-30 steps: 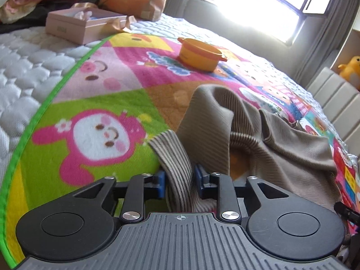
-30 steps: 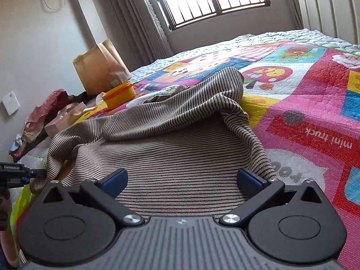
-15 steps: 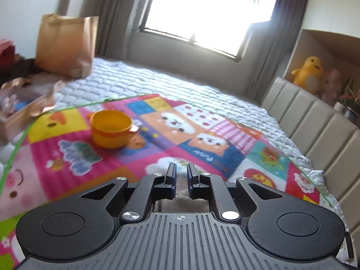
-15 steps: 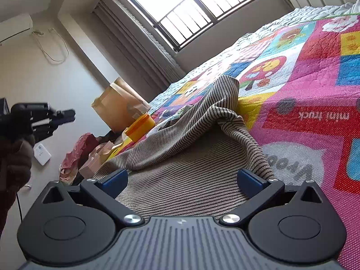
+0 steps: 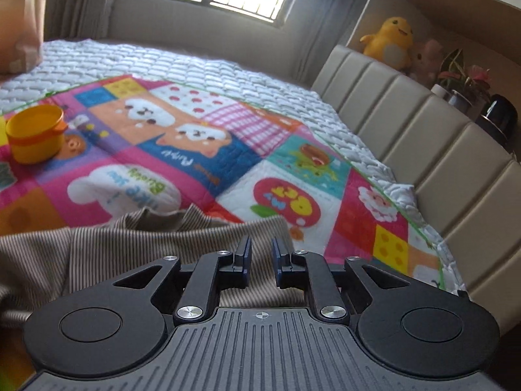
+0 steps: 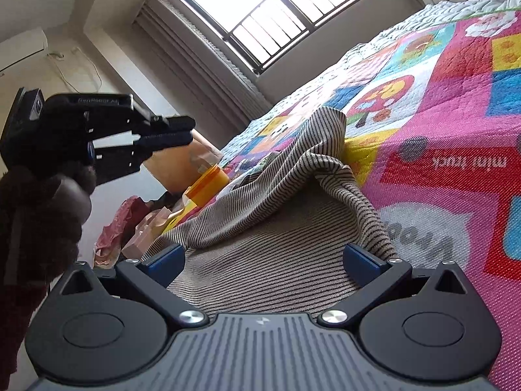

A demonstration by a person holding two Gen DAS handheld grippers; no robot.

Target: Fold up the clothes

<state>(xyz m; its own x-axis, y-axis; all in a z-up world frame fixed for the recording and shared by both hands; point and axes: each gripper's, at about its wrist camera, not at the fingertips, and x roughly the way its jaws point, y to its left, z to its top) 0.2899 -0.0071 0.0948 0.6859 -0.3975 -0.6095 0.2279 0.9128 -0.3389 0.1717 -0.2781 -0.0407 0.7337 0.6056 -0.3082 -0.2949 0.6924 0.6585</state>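
Note:
A beige striped ribbed garment (image 5: 146, 247) lies crumpled on a colourful cartoon quilt (image 5: 195, 150). My left gripper (image 5: 260, 257) hovers above the garment with its jaws nearly closed and nothing between them. In the right wrist view the left gripper (image 6: 185, 130) is raised in the air at the left, held by a gloved hand. My right gripper (image 6: 263, 257) is wide open, low over the garment (image 6: 276, 228), with the cloth spread between its blue pads without being pinched.
An orange plastic pot (image 5: 34, 137) stands on the quilt at the left. A brown paper bag (image 5: 19, 26) stands at the far left. A beige padded headboard (image 5: 423, 137) runs along the right, with a yellow plush duck (image 5: 389, 42) on the shelf above. Pink clothes and a box (image 6: 130, 231) lie beyond the garment.
My left gripper let go of the garment's edge, rose and swung right towards the headboard, with its jaws nearly closed. My right gripper stayed open over the garment and tilted upward.

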